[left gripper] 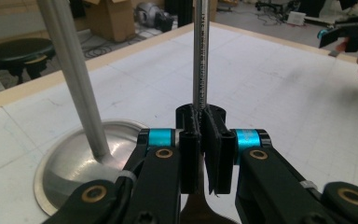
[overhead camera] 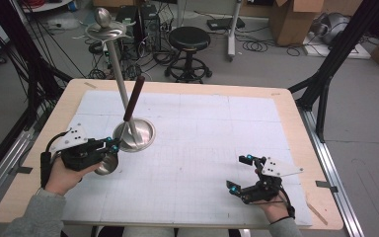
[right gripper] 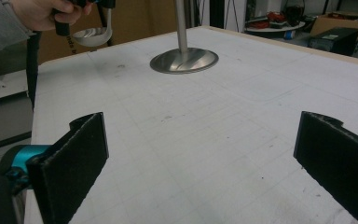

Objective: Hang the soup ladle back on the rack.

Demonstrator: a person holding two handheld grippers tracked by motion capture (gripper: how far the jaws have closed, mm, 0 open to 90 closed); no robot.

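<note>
A steel ladle with a brown grip [overhead camera: 133, 98] stands nearly upright, its bowl [overhead camera: 106, 165] low by my left hand. My left gripper [overhead camera: 111, 144] is shut on its thin metal shaft [left gripper: 199, 56], the jaws pressed together around it in the left gripper view [left gripper: 200, 119]. Just right of it stands a metal stand with a round base [overhead camera: 137, 134] and a tall pole [overhead camera: 121, 84] topped by a ring and ball. My right gripper [overhead camera: 240, 174] rests near the front right of the table, open wide [right gripper: 200, 158], holding nothing. The right gripper view shows the ladle bowl [right gripper: 92, 36] and the stand base [right gripper: 184, 60] far off.
A white gridded mat [overhead camera: 202, 138] covers the wooden table [overhead camera: 296, 148]. Behind the table are a black stool [overhead camera: 189, 39], cardboard boxes [overhead camera: 296, 19] and cables on the floor. Black frame legs [overhead camera: 325, 74] stand at the right.
</note>
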